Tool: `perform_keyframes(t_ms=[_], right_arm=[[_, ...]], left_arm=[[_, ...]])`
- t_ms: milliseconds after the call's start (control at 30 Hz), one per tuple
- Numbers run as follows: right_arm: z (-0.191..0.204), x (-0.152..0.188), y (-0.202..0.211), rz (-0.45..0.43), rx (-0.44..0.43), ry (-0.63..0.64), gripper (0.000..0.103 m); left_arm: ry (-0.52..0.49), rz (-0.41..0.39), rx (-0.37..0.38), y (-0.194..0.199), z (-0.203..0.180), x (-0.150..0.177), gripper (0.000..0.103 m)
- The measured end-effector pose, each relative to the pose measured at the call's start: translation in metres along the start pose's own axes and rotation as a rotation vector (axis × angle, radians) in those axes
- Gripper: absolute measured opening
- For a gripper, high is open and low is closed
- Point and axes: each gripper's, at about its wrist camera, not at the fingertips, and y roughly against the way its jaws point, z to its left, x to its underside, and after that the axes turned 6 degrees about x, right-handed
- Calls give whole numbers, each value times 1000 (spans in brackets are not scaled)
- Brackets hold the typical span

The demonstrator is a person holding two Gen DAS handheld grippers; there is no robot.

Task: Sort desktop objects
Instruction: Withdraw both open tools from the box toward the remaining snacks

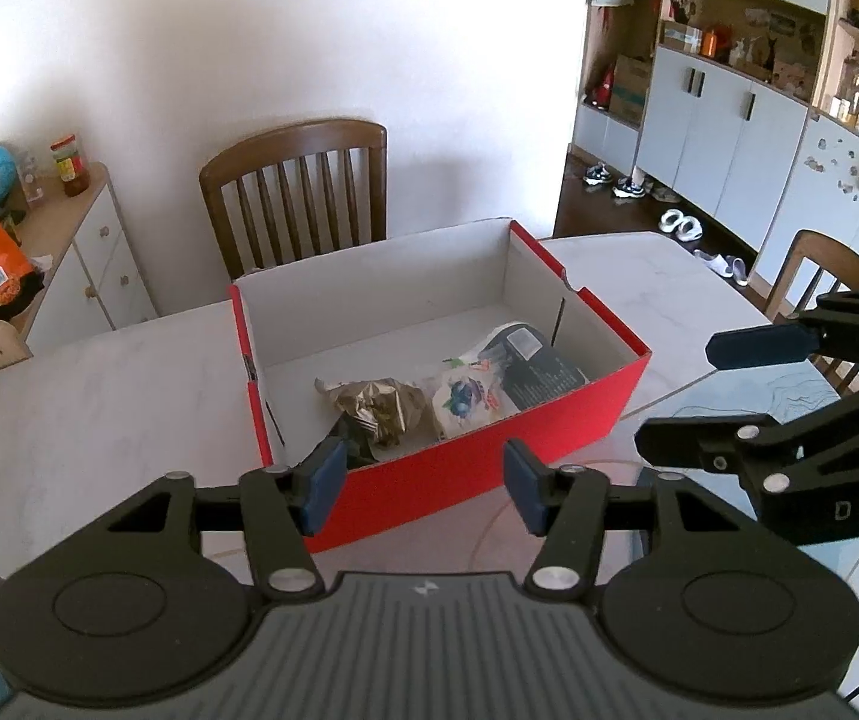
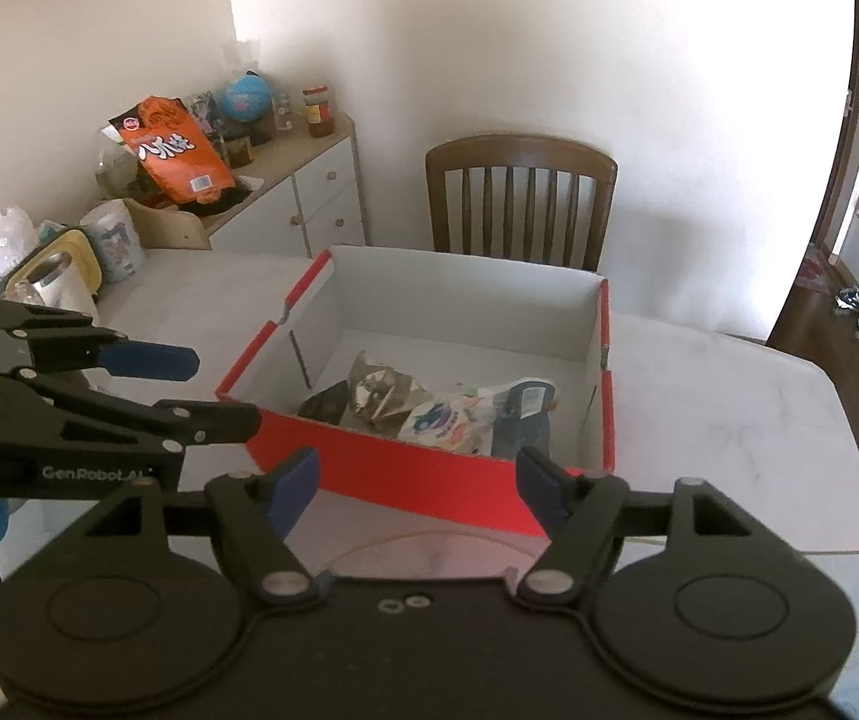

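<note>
1. Just short of the red box [image 1: 477, 468], above the table [image 1: 99, 372]: left gripper [image 1: 423, 489] parted, nothing between the blue pads [image 1: 324, 486].
2. Beside it, right gripper [image 2: 414, 489] likewise parted and empty, pads [image 2: 294, 489] framing the box's near wall; seen side-on from the left wrist view too, jaws apart.
3. Inside the box, toward its near end: crumpled brownish wrapper [image 1: 378, 408], white packet with blue print [image 1: 468, 399], dark pouch [image 1: 534, 369], lying against one another. Far half of the box floor bare.
4. Judged from the task: sorted items already in the box, both grippers free for the next pick. No loose item on the bare table around the box in either view; what lies nearer the person, below the grippers, hidden.
5. For a clean next pick: keep both grippers clear above the box rim, avoid nudging the light cardboard wall, keep the two grippers from colliding where they hang close together.
6. For any flat packet: approach low from the side, jaws wide, close on an edge, lift before crossing the rim.
7. Beyond the table: wooden chair [image 2: 519, 198], sideboard [image 2: 309, 192] with orange bag [image 2: 174, 150], not part of the sorting by the look of it.
</note>
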Motion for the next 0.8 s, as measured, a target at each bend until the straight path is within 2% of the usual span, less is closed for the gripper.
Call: perform_keyframes(t_ms=[167, 233, 367, 433, 533, 700, 800], right_arm=[[5, 7, 12, -10, -3, -7, 75], [8, 9, 15, -12, -2, -7, 78], [13, 15, 23, -22, -1, -6, 83], [16, 17, 27, -26, -1, -7, 87], [21, 21, 32, -36, 3, -6, 92], [29, 33, 37, -35, 9, 2, 93], [32, 38, 40, -35, 14, -5, 94]], left_arm=[[-5, -13, 11, 10, -1, 7, 62], [-6, -15, 19, 14, -2, 9, 69], [-14, -22, 30, 21, -3, 15, 71], [-16, -28, 39, 25, -4, 18, 82], [-17, -34, 55, 30, -4, 23, 86], [-22, -38, 68, 37, -2, 32, 91], [-22, -48, 75, 43, 1, 39, 100]])
